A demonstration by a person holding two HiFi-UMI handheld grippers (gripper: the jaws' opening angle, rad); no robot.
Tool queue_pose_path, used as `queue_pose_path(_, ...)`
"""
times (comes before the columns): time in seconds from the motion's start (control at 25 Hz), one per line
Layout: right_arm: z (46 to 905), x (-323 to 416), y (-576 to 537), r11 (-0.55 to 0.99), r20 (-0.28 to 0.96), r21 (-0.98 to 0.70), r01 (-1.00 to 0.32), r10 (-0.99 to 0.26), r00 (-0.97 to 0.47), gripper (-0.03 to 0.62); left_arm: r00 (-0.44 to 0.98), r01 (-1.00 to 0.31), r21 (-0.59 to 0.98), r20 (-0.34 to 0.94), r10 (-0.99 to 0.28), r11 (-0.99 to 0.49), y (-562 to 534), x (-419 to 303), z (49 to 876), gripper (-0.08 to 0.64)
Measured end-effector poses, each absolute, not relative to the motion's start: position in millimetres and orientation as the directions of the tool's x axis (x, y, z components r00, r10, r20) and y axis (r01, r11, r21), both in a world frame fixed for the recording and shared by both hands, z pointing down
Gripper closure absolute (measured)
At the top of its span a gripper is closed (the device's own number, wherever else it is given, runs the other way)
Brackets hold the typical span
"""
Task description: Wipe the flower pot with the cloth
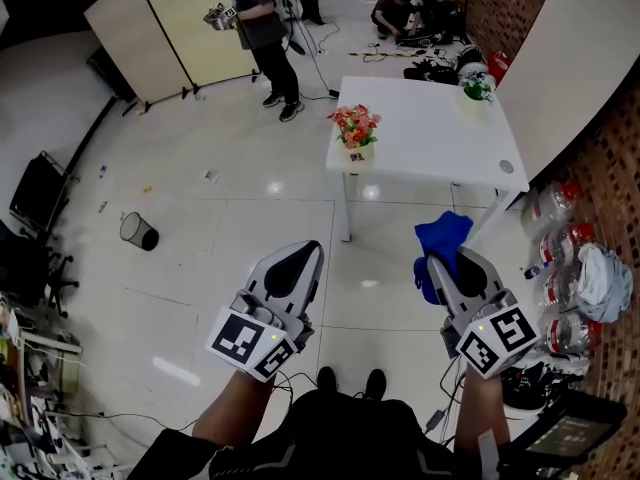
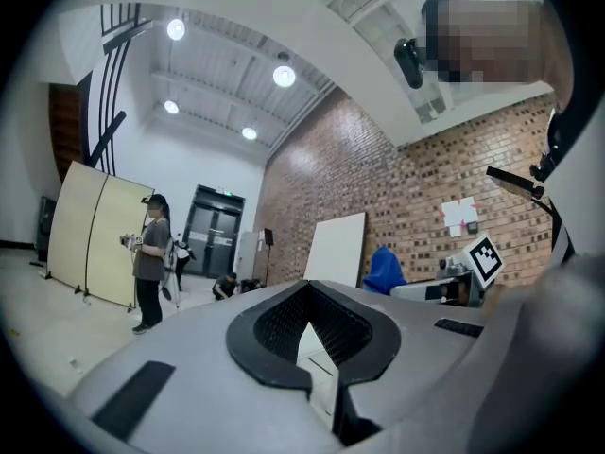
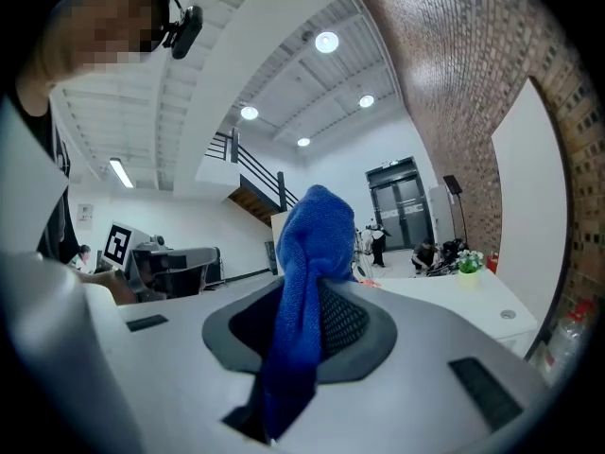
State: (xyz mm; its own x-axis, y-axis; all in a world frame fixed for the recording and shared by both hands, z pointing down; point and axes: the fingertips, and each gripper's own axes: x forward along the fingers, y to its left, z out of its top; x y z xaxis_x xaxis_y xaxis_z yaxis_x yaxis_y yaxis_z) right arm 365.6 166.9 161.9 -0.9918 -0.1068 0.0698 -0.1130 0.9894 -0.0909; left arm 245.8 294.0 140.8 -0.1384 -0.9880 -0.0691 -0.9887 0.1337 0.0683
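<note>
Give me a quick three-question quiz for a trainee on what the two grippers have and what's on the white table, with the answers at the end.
1. Multiple choice: what is the right gripper shut on?
A. a blue towelling cloth
B. a black plastic bin
C. nothing
2. True or false: the left gripper is shut with nothing between its jaws.
3. Fill in: the white rectangular table carries ___ pots of flowers.

Key
1. A
2. True
3. Two: a pot of red and orange flowers at the near left corner, and a pot of white flowers at the far right corner.
</note>
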Motion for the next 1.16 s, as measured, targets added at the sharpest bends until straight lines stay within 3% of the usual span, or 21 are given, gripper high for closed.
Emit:
queue_pose_path(0.44,150,366,204,0.979,0.025,-0.040,-0.200,-0.199,-0.980,0.517,-0.135,-0.989,0.076,-0.105,-0.985,0.128,335,237,129,0.557)
queue_pose_path(1.16,143,372,206,0.976,0.014,0.000,-0.216,-0.216,-0.976,0.517,-0.130,-0.990,0.076,-0.109,-0.985,0.122,338,247,127,0.557)
